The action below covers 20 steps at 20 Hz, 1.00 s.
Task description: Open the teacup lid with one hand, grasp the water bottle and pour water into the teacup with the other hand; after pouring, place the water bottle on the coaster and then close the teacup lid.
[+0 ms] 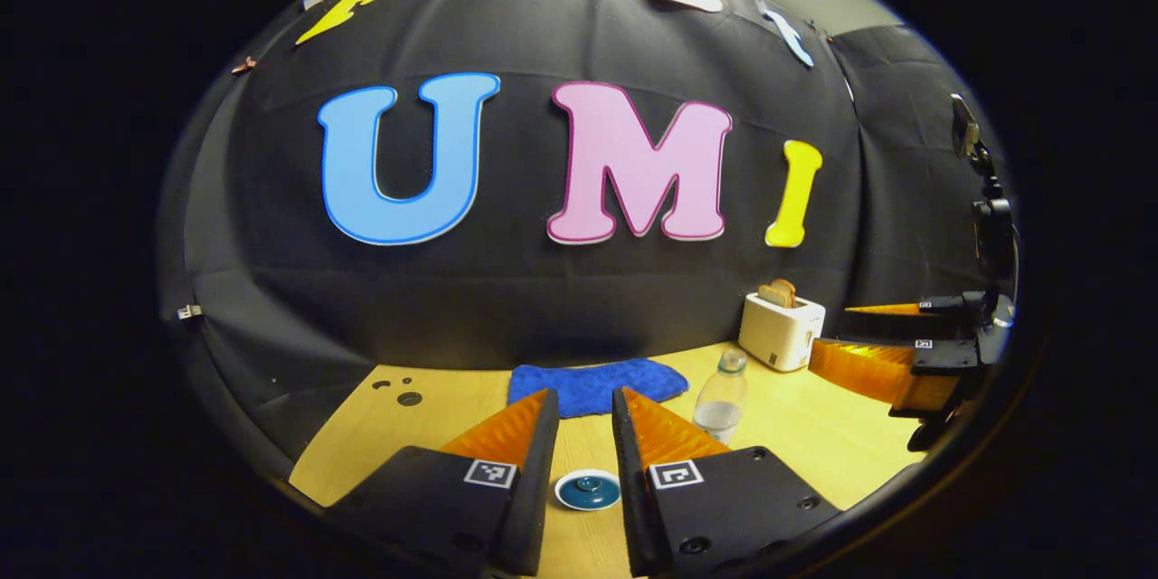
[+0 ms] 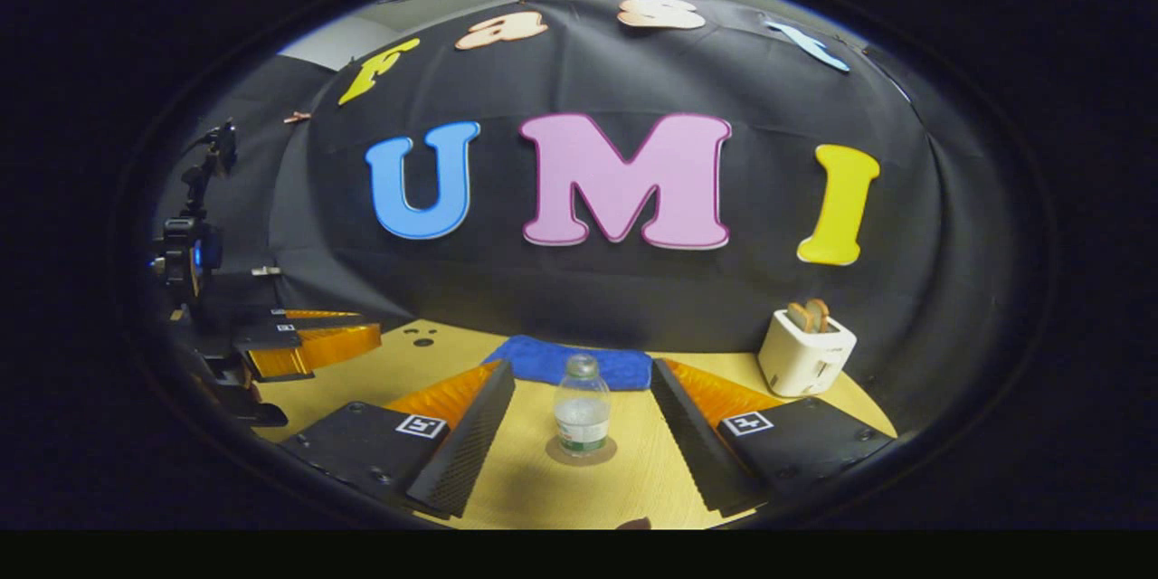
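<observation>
A teal teacup lid (image 1: 587, 490) with a small knob and a white rim sits low between the fingers of my left gripper (image 1: 584, 393), which is open around it; whatever is under the lid is hidden. In the right gripper view the clear water bottle (image 2: 582, 407), holding a little water, stands upright on a round brown coaster (image 2: 581, 452). My right gripper (image 2: 582, 366) is open wide, one finger on each side of the bottle and apart from it. The bottle (image 1: 721, 403) stands to the right of the left gripper's fingers, and the right gripper (image 1: 891, 362) hangs beyond it.
A blue cloth (image 1: 593, 384) lies at the back of the wooden table (image 1: 814, 434). A white toaster (image 1: 781, 330) with toast stands at the back right. The left gripper (image 2: 312, 344) hangs at the left in the right gripper view.
</observation>
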Available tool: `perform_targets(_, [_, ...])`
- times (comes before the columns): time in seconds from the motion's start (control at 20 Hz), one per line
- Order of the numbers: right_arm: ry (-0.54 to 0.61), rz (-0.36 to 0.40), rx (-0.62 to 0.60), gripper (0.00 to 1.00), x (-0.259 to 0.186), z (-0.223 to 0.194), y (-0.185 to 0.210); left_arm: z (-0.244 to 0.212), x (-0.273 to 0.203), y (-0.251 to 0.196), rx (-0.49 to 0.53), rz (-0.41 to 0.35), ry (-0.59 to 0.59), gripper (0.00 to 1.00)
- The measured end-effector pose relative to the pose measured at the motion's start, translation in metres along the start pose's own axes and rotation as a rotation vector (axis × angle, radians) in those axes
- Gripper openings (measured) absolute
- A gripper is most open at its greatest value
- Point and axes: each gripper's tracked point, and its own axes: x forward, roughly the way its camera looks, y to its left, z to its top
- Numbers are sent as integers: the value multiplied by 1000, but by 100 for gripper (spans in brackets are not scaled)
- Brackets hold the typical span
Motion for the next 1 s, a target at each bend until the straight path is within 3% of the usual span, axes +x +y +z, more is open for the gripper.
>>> perform_targets(0.3, [-61,-5,-37,95,-31,55,9,49,-35,2,18,4,-42,39])
perform_targets(0.45, [-66,-7,-39,97,-44,62,13,57,-48,3,26,8,-52,40])
perform_targets(0.5, [-66,-12,-41,96,-47,63,12,60,-53,4,30,13,-57,50])
perform_targets(0.7, [-76,-13,-58,97,-56,68,14,63,-63,10,47,15,-70,49])
perform_targets(0.85, [-82,-26,-65,97,-58,72,13,62,-66,16,50,15,-73,56])
perform_targets(1.0, [-87,-46,-63,96,-56,77,13,64,-67,19,55,5,-82,57])
